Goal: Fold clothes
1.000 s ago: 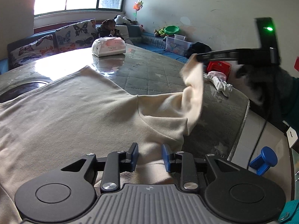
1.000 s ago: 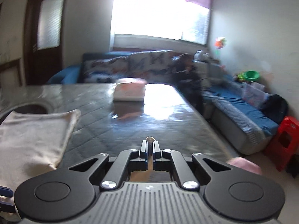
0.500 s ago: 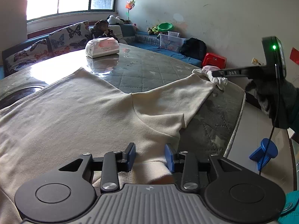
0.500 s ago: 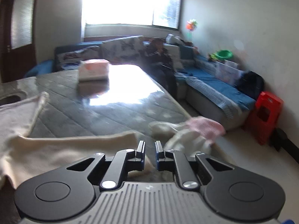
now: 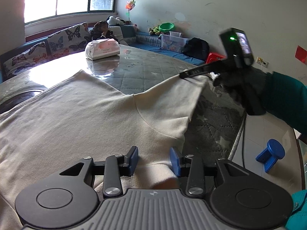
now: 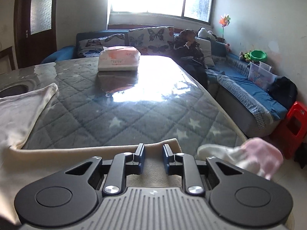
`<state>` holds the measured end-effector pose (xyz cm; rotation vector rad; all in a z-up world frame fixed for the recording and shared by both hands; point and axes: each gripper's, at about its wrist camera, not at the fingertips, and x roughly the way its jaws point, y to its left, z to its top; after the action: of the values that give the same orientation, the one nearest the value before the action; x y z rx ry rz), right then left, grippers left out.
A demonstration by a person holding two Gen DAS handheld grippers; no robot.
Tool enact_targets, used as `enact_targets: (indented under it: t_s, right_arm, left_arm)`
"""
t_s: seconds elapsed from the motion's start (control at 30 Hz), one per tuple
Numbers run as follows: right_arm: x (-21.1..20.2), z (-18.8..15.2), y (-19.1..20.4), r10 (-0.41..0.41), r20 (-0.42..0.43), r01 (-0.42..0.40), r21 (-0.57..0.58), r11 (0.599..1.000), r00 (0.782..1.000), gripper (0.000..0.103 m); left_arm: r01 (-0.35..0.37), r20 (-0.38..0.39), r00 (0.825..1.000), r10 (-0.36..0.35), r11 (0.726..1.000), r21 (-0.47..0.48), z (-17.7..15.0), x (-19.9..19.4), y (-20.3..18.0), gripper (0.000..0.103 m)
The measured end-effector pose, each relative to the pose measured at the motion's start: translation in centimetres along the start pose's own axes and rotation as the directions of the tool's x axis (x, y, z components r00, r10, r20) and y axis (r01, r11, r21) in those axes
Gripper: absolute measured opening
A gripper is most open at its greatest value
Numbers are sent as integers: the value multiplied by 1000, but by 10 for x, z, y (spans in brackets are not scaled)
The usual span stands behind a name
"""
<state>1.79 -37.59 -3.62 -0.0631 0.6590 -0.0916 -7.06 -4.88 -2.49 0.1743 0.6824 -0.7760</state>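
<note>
A cream long-sleeved shirt (image 5: 80, 115) lies spread on the grey quilted table (image 5: 145, 71). Its sleeve (image 5: 172, 99) stretches flat to the right, toward the table's edge. My left gripper (image 5: 154, 160) is open, its blue pads low over the shirt's near edge. My right gripper (image 6: 153, 158) is open over the sleeve's end (image 6: 153, 164), which lies flat beneath the jaws. In the left wrist view the right gripper (image 5: 191, 73) sits at the sleeve's cuff, held by a gloved hand.
A tissue pack (image 5: 102, 48) stands at the table's far side. White and pink socks (image 6: 247, 158) lie at the right table edge. A dark round recess (image 6: 13, 90) is at the left. A blue stool (image 5: 270, 154) and a red stool (image 6: 295, 126) stand on the floor.
My right gripper carried the raised sleeve outward and down, laid it flat on the table, then opened and let it go. My left gripper stayed open in place.
</note>
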Motion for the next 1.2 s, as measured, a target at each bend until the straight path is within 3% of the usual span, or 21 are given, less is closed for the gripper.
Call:
enact_targets:
  t_s: [0.27,0.47,0.7,0.83,1.0,1.2]
  right_arm:
    - [-14,-1,-2,-14,23,14,-8,1000,1000,28]
    - [-59,-12,30,120,42,-116,-96,989,992,43]
    - [-94,-27,96,372,18,-357,-245,901,928,45]
    - [-100,-32,123,438,-2,-415,-323,851,899,45]
    - [-97,-47,135,438,-51,-425,-362,830,898,44]
    - [-114,-52,127,439,-52,-425,-377,823,897,44]
  left_arm:
    - [10,3,1000,-10,1000,8,-1,0,0,45]
    - [11,2,1000,-11,1000,-2,1,-2,-1,48]
    - [-21,33,999,22,1000,-17,-1,-26,5,48]
    - [-67,31,997,69,996,-63,-13,-43,20,48]
    - [-92,9,996,94,988,-124,-33,-55,34,46]
    - [-82,19,996,85,990,-116,-42,-70,34,47]
